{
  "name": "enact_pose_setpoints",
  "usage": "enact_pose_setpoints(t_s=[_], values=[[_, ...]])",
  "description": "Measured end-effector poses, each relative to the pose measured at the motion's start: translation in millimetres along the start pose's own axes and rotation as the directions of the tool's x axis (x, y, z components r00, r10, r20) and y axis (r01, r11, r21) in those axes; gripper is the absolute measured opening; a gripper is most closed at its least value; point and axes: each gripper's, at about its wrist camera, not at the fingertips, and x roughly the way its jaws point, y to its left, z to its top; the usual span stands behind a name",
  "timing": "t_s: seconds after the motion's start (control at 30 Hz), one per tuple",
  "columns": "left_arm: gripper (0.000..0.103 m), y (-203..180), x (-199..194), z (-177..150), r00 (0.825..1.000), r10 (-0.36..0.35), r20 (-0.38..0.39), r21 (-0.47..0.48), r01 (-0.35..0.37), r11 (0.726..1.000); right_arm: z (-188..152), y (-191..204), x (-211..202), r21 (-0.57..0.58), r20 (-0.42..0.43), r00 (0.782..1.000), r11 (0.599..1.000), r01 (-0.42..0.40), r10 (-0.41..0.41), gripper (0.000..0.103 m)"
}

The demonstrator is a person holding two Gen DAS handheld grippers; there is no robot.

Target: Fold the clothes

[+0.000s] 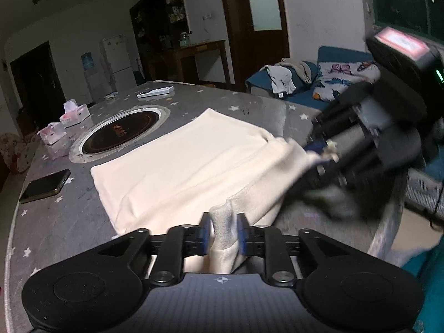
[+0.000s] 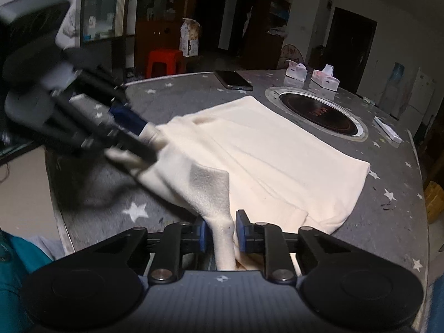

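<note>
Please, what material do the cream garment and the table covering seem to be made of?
The cream garment looks like soft fleece or thick knit: matte, fuzzy nap, rounded folds. The table covering looks like smooth grey printed vinyl or coated cloth, since it gives a faint sheen; which one cannot be told.

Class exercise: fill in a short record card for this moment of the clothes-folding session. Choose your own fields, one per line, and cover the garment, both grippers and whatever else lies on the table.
Garment: cream garment, mostly flat on the table, near edge lifted
Left gripper: shut on a bunched near corner of the fabric
Right gripper: shut on another near corner
Surface: grey star-patterned table
Built-in fixture: round cooktop, beyond the garment
Other items: dark phone; two white tissue boxes
</note>
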Motion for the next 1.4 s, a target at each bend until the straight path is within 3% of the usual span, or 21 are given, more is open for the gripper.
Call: enact_pose_setpoints(t_s=[0.07,0.37,0.5,0.6,0.87,1.2,1.4], values=[[0.045,-3.1,-3.0,-5.3,1.000,0.020,-0.004,0.035,-0.020,0.999,4.2,-3.1,-0.1,0.007,0.004,1.000,1.000,-0.004,0.004,0.016],[0.045,-3.3,5.3,-25.4,0.996,0.078,-0.051,0.122,-0.071,0.990,15.3,-9.7,1.0,0.025,0.025,1.000,1.000,-0.001,0.000,0.015],[0.011,4.8,4.1,-27.7,0.996,0.074,-0.051,0.112,-0.068,0.991,12.2,-7.5,1.4,0.035,0.035,0.999,0.999,0.011,-0.012,0.012],[0.007,10.8,-1.5,-25.3,0.998,0.060,-0.030,0.066,-0.058,0.996,9.5,-4.5,-1.4,0.040,0.046,0.999,0.999,0.019,-0.021,0.010],[0.006,3.1,-35.3,-21.9,0.999,0.036,0.022,0.018,-0.037,0.999,7.4,5.3,-32.4,0.047,0.082,0.997,0.999,0.001,-0.005,0.010],[0.006,-25.1,-110.0,-19.9,0.998,-0.032,0.051,-0.030,0.034,0.999,8.1,35.7,-100.5,0.045,0.055,0.990,0.990,-0.134,0.131,0.010],[0.006,-12.7,-99.7,-1.4,0.998,0.013,0.069,-0.014,-0.012,1.000,23.9,25.3,-104.5,0.052,0.064,0.989,0.989,-0.137,0.134,0.008]])
